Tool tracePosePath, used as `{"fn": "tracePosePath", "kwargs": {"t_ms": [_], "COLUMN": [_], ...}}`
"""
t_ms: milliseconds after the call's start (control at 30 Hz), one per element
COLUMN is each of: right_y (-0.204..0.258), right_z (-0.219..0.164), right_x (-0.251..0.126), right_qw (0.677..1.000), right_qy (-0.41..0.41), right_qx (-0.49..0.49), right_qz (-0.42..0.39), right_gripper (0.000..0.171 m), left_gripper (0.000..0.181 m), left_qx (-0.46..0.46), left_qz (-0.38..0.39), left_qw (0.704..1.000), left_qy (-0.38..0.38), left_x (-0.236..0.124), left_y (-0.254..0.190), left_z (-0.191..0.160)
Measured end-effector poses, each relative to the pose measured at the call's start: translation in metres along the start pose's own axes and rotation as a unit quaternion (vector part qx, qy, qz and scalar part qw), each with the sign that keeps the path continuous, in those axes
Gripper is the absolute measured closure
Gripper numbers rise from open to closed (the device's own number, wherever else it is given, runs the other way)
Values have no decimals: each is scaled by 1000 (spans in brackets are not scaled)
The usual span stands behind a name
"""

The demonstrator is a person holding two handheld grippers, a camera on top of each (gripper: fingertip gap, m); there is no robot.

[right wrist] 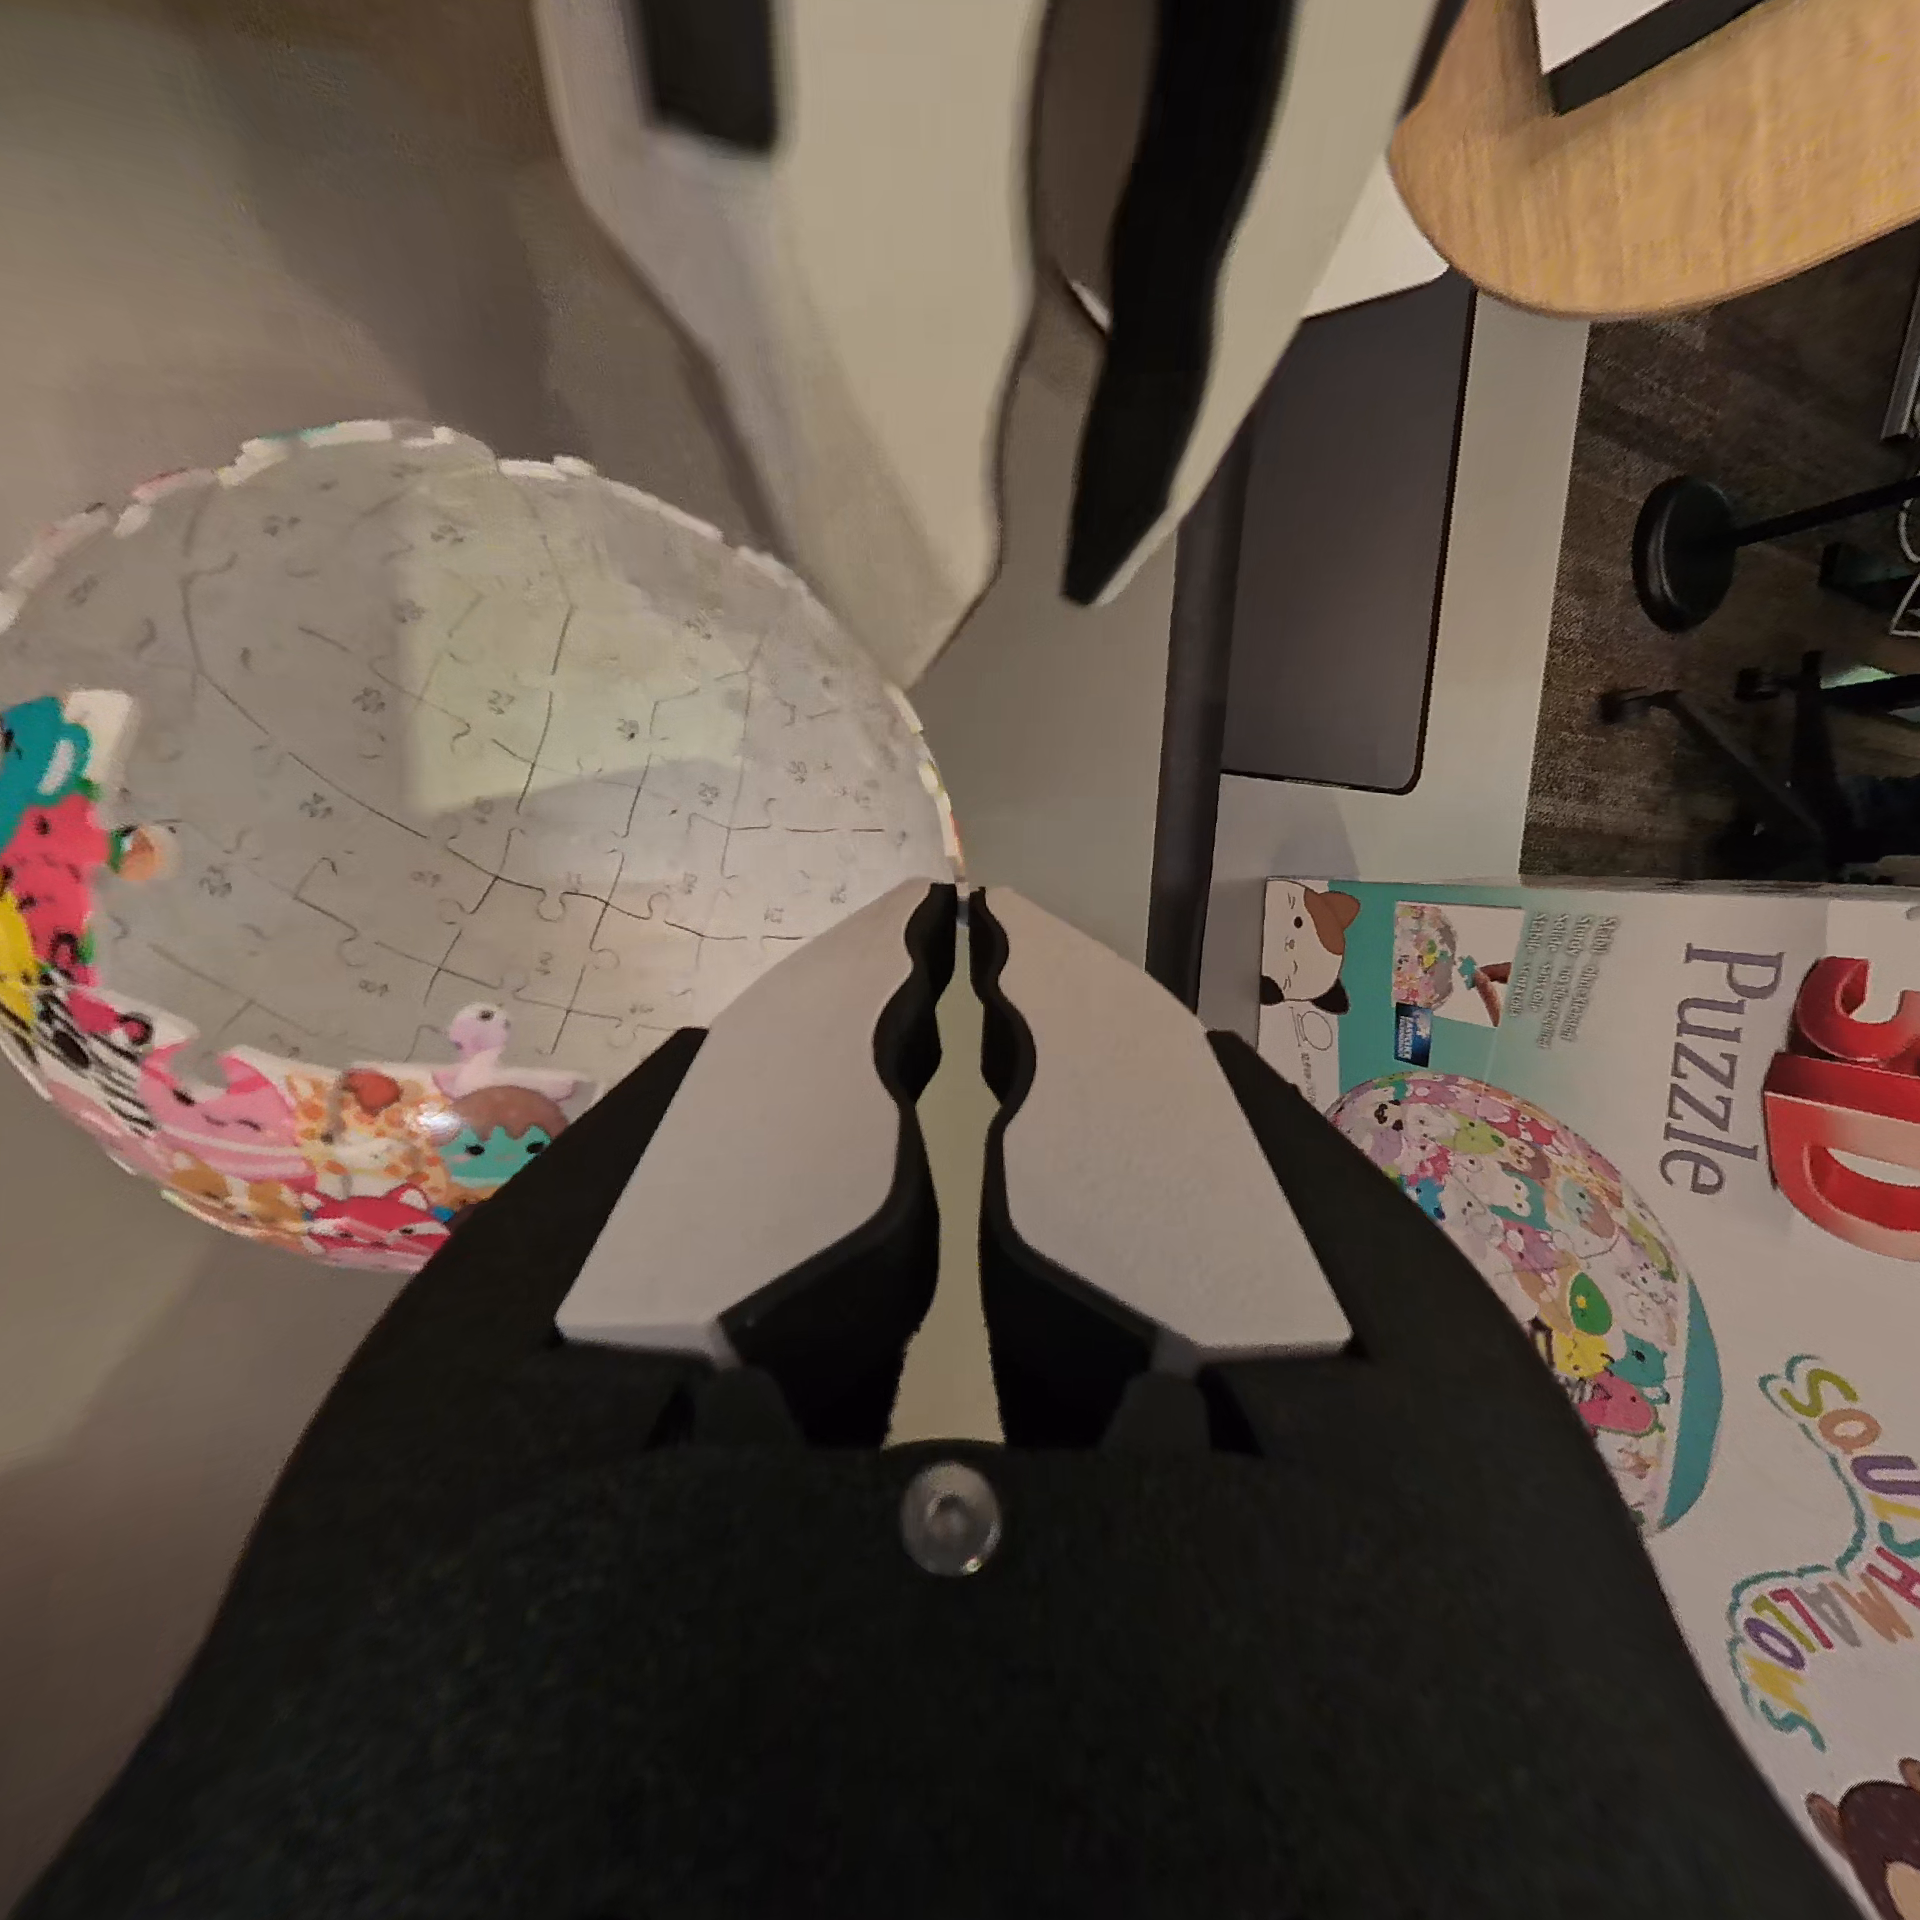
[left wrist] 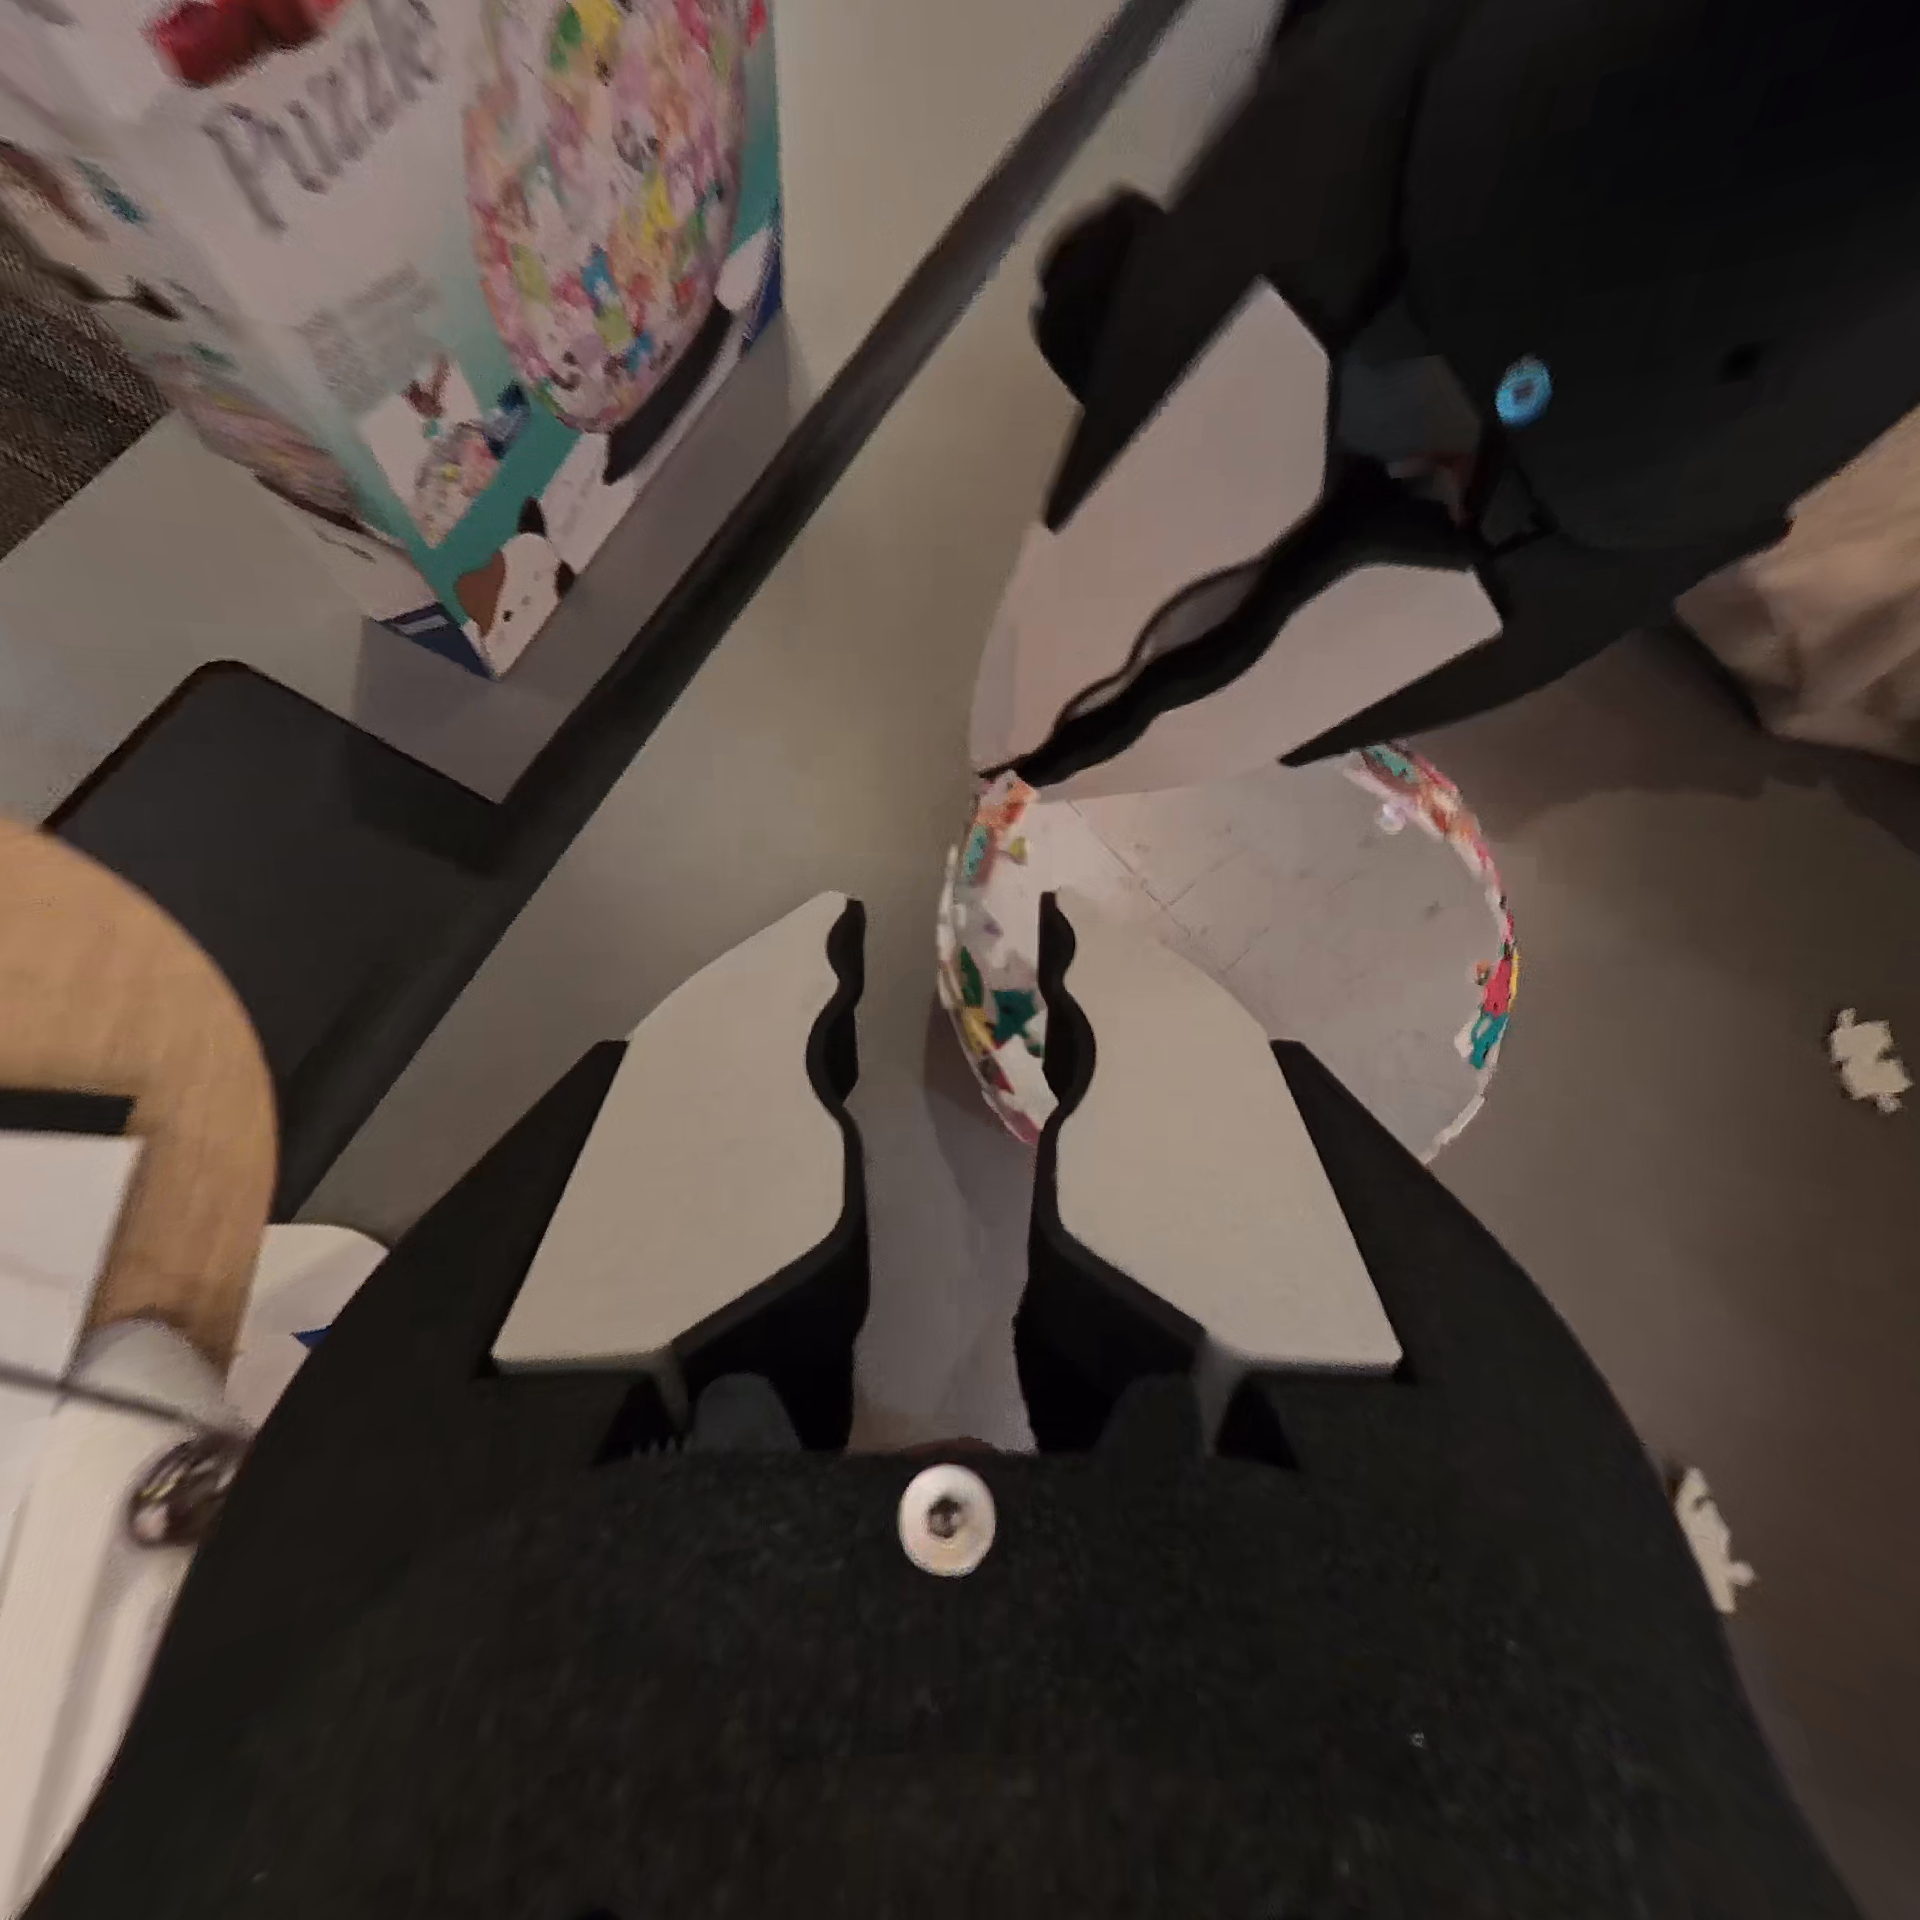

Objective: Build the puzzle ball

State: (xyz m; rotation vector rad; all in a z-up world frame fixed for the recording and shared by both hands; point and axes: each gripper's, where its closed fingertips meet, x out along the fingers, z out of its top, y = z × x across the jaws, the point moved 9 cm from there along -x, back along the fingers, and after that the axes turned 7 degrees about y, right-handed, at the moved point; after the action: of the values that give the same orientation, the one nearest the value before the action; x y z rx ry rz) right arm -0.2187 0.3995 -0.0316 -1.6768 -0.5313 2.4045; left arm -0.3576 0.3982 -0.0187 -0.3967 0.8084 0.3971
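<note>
The half-built puzzle ball is an open shell, white inside with a colourful cartoon outside, and fills the left of the right wrist view. My right gripper is shut on the shell's rim; in the left wrist view it comes in from the upper right. My left gripper is open and empty beside the shell's outer wall, which shows between its fingers. In the right wrist view it hangs blurred above the rim. Two loose puzzle pieces lie on the table to the right.
The puzzle box lies close by on the pale table. A dark seam and a black pad run beside it. A round wooden top is near. A stool stands on the floor. Some 5 cm of space lies between my two pairs of fingers.
</note>
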Motion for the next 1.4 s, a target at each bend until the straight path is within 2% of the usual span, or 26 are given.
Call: {"fn": "tracePosePath", "kwargs": {"t_ms": [67, 133, 200, 300, 467, 733, 1133, 1400], "right_y": [0, 0, 0, 0, 0, -4, -9, -13], "right_z": [0, 0, 0, 0, -1, -7, -13, -12], "right_x": [1, 1, 2, 2, 3, 4, 9, 10], "right_qw": [1000, 1000, 1000, 1000, 999, 999, 997, 996], "right_qy": [-6, -11, -13, -15, -22, -45, -71, -74], "right_qx": [-6, -13, -19, -22, -23, -2, 15, 12], "right_qz": [-2, -3, -7, -7, -6, 13, 19, 42], "right_gripper": [169, 169, 169, 169, 169, 169, 169, 169], "left_gripper": [153, 163, 164, 175, 181, 181, 181, 181], "left_qx": [-42, -54, -29, -4, -4, -13, -1, -2], "left_qz": [-9, 19, 66, 106, 86, 55, 47, 95], "left_qw": [999, 998, 995, 987, 985, 990, 988, 985], "left_qy": [-7, 23, 70, 123, 148, 129, 145, 142], "left_x": [-5, -1, 8, 26, 49, 51, 59, 48], "left_y": [12, 21, 23, 26, 29, 29, 25, 32], "left_z": [-1, -6, -11, -15, -13, -14, -15, -14]}}
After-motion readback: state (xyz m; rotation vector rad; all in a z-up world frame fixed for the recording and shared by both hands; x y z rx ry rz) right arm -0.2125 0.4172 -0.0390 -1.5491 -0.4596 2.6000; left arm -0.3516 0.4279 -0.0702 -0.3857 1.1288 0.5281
